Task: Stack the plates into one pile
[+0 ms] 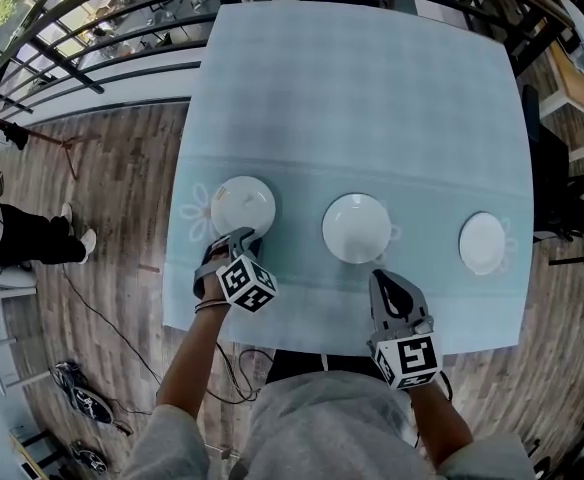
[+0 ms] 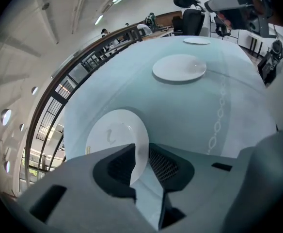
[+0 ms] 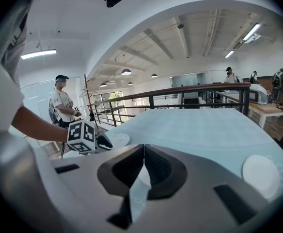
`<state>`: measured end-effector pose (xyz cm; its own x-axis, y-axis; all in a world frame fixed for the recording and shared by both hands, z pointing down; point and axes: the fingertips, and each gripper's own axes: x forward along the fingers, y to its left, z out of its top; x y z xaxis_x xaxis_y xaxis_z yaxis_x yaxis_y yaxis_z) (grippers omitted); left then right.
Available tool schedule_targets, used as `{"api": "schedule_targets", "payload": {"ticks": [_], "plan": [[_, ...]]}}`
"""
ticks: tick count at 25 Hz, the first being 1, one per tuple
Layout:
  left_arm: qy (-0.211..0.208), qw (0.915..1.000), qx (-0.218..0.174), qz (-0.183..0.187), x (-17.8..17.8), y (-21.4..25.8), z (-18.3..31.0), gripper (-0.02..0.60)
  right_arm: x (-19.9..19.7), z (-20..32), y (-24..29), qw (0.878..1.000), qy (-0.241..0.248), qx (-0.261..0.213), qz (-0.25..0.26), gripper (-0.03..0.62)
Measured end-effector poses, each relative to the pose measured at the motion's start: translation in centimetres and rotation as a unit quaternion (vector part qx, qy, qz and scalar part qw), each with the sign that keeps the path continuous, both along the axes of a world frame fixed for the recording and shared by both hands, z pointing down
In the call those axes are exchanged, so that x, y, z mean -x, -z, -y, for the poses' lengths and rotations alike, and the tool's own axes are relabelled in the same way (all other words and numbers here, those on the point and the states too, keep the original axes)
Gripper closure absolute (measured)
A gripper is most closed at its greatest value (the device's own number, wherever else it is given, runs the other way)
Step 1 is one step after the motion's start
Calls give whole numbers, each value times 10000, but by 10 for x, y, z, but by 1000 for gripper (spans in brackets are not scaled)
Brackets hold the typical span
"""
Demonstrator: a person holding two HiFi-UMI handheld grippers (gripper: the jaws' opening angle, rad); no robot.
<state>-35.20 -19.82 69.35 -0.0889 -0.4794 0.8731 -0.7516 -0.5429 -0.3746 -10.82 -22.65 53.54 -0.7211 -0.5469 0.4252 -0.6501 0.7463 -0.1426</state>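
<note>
Three white plates lie in a row on the pale blue tablecloth (image 1: pixel 372 98). The left plate (image 1: pixel 242 204) (image 2: pixel 113 132) has its near rim between the jaws of my left gripper (image 1: pixel 239 238) (image 2: pixel 140 160), which points steeply down, and both pads touch that rim. The middle plate (image 1: pixel 357 228) (image 2: pixel 179 68) lies flat, just beyond my right gripper (image 1: pixel 384 279) (image 3: pixel 143 160), whose jaws are shut with nothing between them. The right plate (image 1: pixel 483 242) (image 3: pixel 260 174) lies apart near the table's right edge.
A dark metal railing (image 1: pixel 92 28) runs beyond the table at the far left. A person (image 1: pixel 17 236) stands on the wooden floor to the left, with cables (image 1: pixel 102 318) trailing there. A dark chair (image 1: pixel 552 168) stands at the table's right side.
</note>
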Motion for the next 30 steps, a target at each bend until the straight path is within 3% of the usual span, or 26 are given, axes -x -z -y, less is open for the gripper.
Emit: {"api": "schedule_targets", "payload": {"ticks": [7,11,18,23,30], "plan": [[-191,9995,-34,262,-3,-4,2,507,0,-8,-5,9999,44,40,-85,566],[-466,9952,-382,766,0,1,6,529,3,-11,-2,10000,45,-24,-59,566],[-38,9902,-1164,766,6,42,5,552,-6,-22,5,9999,105,-53,-65,566],[293,9821,-1638,883,24,71,15,558,-8,-14,11,9996,141,-241,49,566],[633,9773,-1903,684,19,97,9,560,-25,-23,21,9993,51,-355,144,566]]}}
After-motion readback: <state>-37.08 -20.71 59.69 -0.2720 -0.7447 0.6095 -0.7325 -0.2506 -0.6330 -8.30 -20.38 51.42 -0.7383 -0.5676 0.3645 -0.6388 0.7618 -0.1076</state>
